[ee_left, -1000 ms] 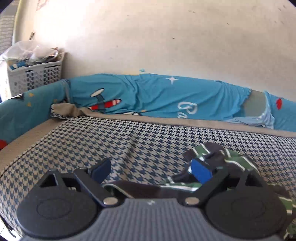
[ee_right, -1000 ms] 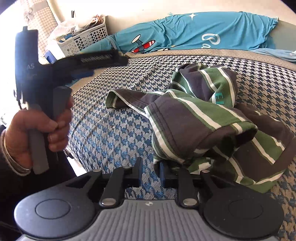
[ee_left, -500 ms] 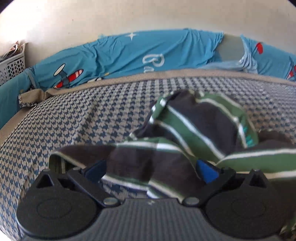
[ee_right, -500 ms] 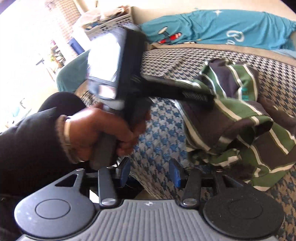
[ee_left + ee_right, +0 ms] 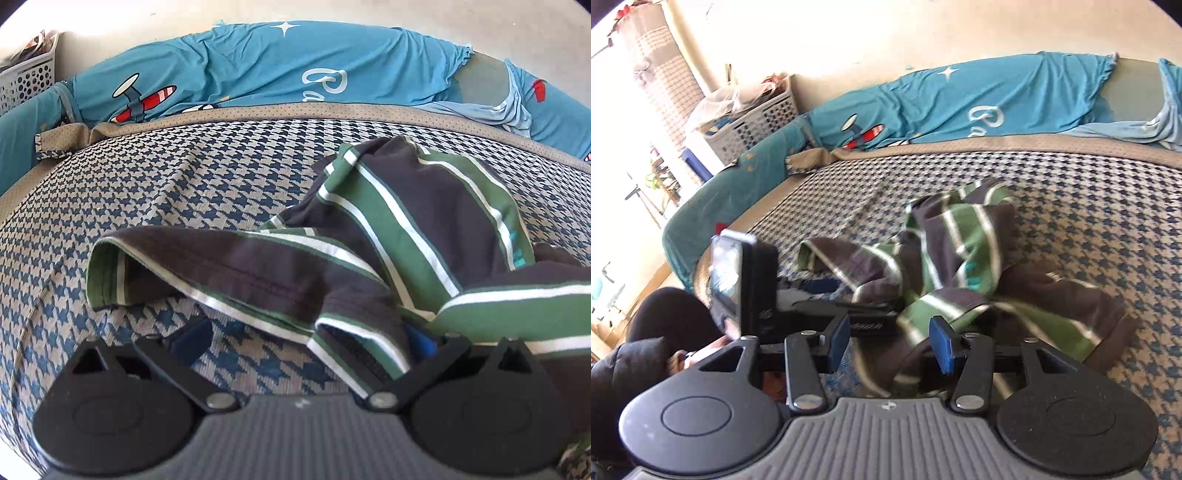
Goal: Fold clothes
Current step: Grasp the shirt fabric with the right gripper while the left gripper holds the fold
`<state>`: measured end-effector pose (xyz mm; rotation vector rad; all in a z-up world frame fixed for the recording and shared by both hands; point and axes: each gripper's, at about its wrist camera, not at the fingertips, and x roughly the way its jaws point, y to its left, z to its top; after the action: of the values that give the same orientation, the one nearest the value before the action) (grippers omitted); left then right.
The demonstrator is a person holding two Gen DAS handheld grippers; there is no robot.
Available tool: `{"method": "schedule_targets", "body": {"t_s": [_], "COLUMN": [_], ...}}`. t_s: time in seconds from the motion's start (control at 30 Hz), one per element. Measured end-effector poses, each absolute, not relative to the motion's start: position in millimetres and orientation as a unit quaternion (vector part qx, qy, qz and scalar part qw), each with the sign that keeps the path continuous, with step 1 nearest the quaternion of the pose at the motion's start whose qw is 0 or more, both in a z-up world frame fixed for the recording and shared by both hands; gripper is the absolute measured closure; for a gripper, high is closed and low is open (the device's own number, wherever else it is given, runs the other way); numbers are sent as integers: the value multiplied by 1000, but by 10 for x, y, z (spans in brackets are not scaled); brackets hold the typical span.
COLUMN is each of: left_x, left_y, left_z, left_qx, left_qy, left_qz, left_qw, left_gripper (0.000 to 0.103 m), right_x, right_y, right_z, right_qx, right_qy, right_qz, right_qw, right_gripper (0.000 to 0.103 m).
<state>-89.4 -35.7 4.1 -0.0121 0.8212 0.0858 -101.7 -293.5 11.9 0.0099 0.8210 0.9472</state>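
Observation:
A crumpled striped shirt point(image 5: 388, 236), dark brown, green and white, lies on the houndstooth bed cover point(image 5: 166, 184). My left gripper point(image 5: 306, 343) is open low over the bed, with a fold of the shirt's hem lying between its blue pads; the right pad is partly hidden by cloth. In the right wrist view the shirt point(image 5: 953, 258) lies ahead, and my right gripper point(image 5: 890, 341) is open just in front of it, with the edge of the shirt between its fingers. The left gripper's body point(image 5: 746, 280) and the hand holding it show at the left.
A blue cartoon-print sheet point(image 5: 277, 70) covers bolsters along the wall at the back of the bed. A white laundry basket point(image 5: 753, 122) with items stands beyond the bed's left corner. The bed's left edge point(image 5: 713, 229) drops off near a bright window.
My left gripper moved forward and down onto the shirt, the hem now between its pads. My right gripper opened, released the shirt and pulled back.

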Motion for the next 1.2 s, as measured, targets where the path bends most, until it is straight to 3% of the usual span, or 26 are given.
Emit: {"method": "schedule_targets", "body": {"t_s": [0.13,0.57,0.9,1.13,1.17,1.2], "left_x": [-906,-889,-878,-870,-869,-867], "left_y": [-357,-389,-388,-381,-382,-382], "left_z": [21,-29,-53,-75,-75,-74], "left_qx": [-4,-8,-7,-7,-7,-7], "left_qy": [395,395,395,394,394,394], "left_qz": [40,38,37,36,36,36], "left_qw": [918,918,918,918,918,918], "left_gripper": [0,0,0,0,0,0], "right_x": [-672,-124,-20,61,45,28], "right_y": [-3016,-2906,-2856,-2770,-2757,-2743], "right_z": [103,-343,-541,-674,-675,-676], "right_qx": [-10,-65,-92,-98,-103,-107], "right_qy": [381,409,397,413,411,408], "right_qz": [398,345,344,348,351,353], "right_qw": [834,842,846,836,835,835], "right_gripper": [49,48,29,30,33,43]}}
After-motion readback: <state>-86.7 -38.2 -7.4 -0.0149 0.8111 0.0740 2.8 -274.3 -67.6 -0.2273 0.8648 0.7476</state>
